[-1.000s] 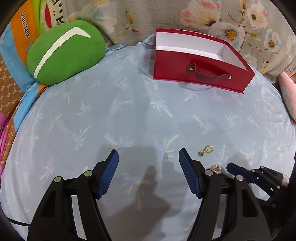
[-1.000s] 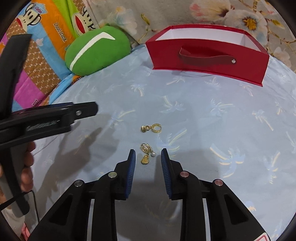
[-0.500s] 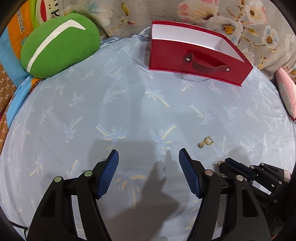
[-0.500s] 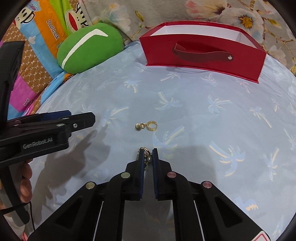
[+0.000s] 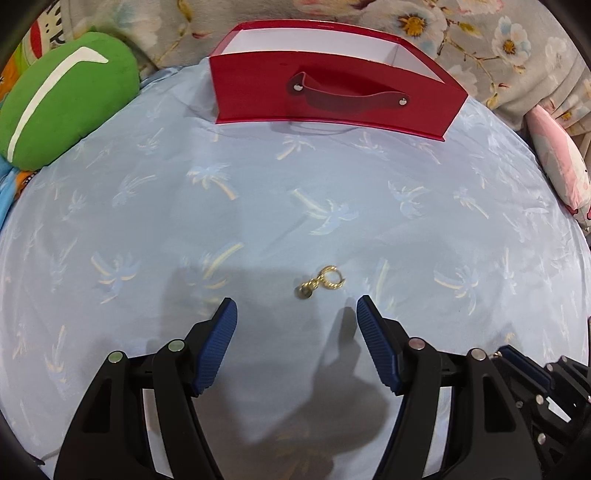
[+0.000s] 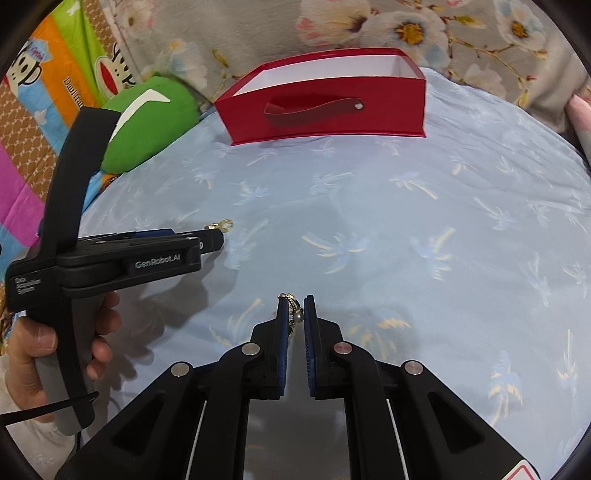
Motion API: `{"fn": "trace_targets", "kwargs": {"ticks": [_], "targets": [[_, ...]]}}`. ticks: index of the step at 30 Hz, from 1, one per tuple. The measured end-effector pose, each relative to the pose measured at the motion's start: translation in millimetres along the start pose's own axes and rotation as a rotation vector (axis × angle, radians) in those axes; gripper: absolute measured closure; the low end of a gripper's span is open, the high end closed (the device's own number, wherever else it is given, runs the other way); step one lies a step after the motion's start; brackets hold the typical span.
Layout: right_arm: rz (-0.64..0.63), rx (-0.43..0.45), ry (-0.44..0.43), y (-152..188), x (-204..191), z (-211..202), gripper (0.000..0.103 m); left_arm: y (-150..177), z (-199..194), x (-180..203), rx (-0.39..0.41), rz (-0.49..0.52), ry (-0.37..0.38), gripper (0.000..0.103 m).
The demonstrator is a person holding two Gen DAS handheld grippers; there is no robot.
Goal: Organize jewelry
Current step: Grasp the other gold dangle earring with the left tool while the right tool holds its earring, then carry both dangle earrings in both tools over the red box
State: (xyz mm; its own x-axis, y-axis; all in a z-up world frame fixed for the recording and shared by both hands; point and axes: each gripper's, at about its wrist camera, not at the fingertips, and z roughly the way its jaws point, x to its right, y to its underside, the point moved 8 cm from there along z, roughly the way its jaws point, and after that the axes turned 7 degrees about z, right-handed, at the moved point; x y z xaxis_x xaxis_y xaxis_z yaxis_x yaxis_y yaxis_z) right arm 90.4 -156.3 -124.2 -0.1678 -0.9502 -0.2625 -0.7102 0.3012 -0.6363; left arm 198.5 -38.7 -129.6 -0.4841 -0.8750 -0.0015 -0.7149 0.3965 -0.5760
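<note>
A gold earring [image 5: 320,284] lies on the light blue palm-print cloth [image 5: 147,229], just ahead of my open, empty left gripper [image 5: 296,314]. It also shows in the right wrist view [image 6: 221,225], at the left gripper's tip [image 6: 210,240]. My right gripper [image 6: 294,310] is shut on a second gold earring with a pearl [image 6: 293,308], held above the cloth. The right gripper shows at the lower right of the left wrist view [image 5: 524,373]. A red open box with a handle [image 5: 332,96] stands at the back; it also shows in the right wrist view [image 6: 325,107].
A green round cushion [image 5: 62,96] lies at the back left. A pink cushion [image 5: 557,162] is at the right edge. Floral fabric [image 5: 461,33] hangs behind the box. A colourful cartoon blanket [image 6: 40,110] lies at the left.
My right gripper closed on the pearl earring and lifted it off the cloth. My left gripper moved right and forward, so the other earring now lies between its open fingers' line.
</note>
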Motion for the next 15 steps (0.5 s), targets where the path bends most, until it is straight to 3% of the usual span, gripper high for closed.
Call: {"fn": "trace_targets", "kwargs": {"ticks": [6,13,15], "targets": [[0.014,0.007,0.000,-2.9,5.8,0.4,0.096,-12.2,8.2,7.1,0.026,0.024,-0.036,0.054],[0.029,0.013,0.000,-6.2,11.5,1.2,0.096,-13.5,7.2,14.9,0.038,0.066,-0.057,0.088],[0.034,0.018,0.002,-7.2,13.3,0.4,0.096,-12.3,6.1,16.3,0.038,0.062,-0.044,0.088]]}}
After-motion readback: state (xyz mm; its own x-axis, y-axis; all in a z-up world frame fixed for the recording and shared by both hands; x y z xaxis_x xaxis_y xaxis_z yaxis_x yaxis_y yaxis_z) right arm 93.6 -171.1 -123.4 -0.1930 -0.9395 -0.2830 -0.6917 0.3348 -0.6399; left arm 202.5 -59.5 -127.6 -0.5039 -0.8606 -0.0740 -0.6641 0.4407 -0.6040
